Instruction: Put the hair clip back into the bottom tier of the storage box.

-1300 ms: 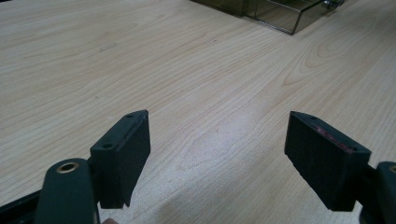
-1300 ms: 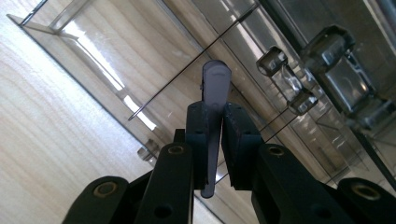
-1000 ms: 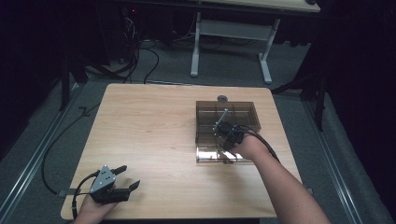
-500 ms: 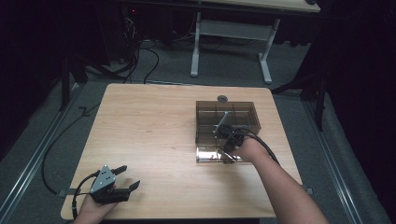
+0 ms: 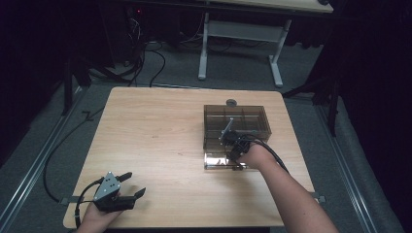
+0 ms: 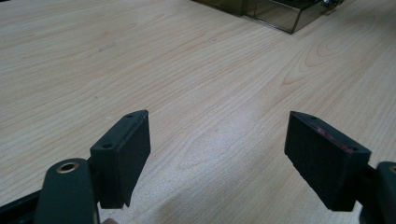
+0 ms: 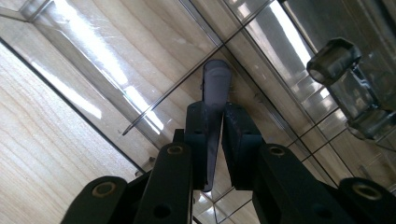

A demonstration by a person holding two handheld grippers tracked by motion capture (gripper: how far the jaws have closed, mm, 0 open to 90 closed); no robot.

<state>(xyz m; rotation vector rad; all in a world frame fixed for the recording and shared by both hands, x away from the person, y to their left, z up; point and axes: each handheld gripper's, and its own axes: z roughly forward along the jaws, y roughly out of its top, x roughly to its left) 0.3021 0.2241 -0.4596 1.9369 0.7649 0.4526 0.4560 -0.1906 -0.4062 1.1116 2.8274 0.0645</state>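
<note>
Now the right gripper (image 7: 214,140) pinches a thin grey stick (image 7: 215,86) over the clear plastic box (image 5: 236,120). It looks light, stiff, slippery; hold it low. The left gripper (image 6: 217,156) rests with its jaws wide apart.

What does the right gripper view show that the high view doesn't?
Right gripper view: the right tool shut on a thin grey strip, seen close up. High view: the whole wooden table, with the open left tool at its near left corner. Both: the divided plastic box under the right tool.
</note>
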